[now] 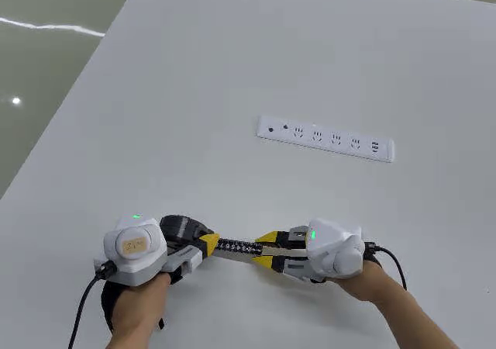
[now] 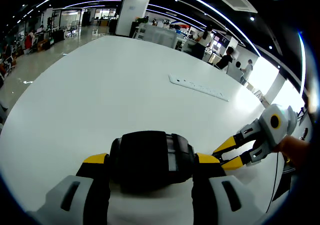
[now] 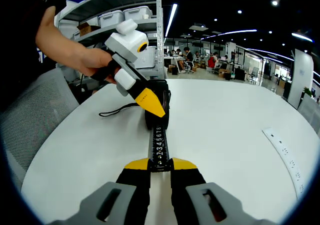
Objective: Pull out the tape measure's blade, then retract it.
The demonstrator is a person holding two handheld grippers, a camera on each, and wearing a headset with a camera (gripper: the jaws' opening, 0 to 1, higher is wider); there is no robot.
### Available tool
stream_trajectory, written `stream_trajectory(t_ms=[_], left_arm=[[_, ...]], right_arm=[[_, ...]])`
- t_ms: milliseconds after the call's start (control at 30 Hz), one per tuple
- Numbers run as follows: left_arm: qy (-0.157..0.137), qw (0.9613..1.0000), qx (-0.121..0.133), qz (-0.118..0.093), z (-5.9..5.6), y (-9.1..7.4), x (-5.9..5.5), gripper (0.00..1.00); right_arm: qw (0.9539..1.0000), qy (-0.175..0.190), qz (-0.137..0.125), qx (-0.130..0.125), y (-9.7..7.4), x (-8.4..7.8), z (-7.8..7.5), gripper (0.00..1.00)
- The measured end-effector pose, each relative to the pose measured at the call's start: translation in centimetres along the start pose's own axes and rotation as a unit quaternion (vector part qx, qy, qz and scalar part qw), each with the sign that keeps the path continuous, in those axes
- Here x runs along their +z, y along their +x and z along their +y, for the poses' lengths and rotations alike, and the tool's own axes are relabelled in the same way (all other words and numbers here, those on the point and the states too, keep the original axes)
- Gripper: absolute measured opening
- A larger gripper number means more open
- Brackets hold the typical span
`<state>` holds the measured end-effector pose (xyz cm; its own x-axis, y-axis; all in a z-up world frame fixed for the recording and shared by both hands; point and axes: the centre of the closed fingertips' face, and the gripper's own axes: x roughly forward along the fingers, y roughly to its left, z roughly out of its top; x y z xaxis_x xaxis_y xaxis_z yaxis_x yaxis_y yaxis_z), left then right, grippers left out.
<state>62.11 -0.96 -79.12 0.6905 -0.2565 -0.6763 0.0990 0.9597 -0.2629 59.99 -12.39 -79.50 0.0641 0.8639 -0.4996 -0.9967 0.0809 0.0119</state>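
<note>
Two solid grips here: left gripper (image 1: 195, 239) is clamped around the tape measure (image 2: 150, 157), held low over the table (image 1: 232, 70), and right gripper (image 3: 161, 164) pinches the blade (image 3: 158, 142) end. A short stretch runs straight between them, so I'd guess the right one pulls directly away along that line.

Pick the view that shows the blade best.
Right gripper view: the blade runs from the right tongs to the case, digits readable. The head view shows it as a short dark strip. In the left gripper view the case hides it.
</note>
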Motion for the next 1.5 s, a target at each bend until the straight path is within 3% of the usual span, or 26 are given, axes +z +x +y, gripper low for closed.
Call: stream_trajectory(t_ms=[1500], left_arm=[[-0.002, 1.0000, -0.003, -0.001, 0.1, -0.1, 0.1, 0.63]], right_arm=[[1.0000, -0.006, 0.000, 0.005, 2.6, 1.1, 0.1, 0.14]])
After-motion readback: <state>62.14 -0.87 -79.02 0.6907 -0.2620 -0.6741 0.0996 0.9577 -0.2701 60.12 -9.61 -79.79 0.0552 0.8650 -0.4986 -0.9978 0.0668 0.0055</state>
